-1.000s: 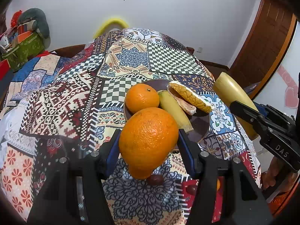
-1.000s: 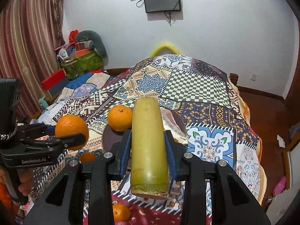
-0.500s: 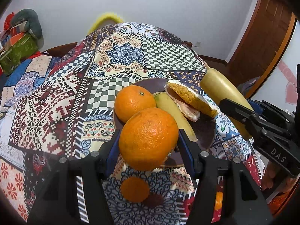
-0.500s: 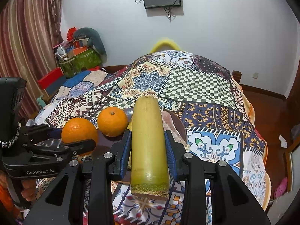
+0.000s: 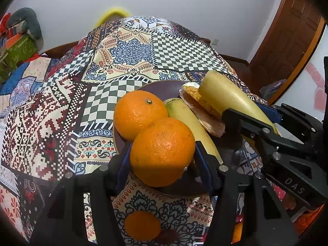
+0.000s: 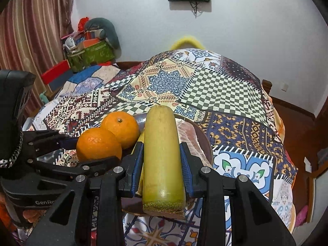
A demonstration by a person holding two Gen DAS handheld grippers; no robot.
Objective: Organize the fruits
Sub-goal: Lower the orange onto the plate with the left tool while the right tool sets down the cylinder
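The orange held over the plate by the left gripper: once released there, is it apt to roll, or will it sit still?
The held orange is round and smooth-skinned, so it could probably roll on the plate. The second orange and the banana lie close by and may stop it. It looks firm in the left gripper, with no visible denting.

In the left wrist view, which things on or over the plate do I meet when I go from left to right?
Orange on the plate → orange held by the left gripper → banana → wrapped snack → yellow-green stalk piece held by the right gripper.
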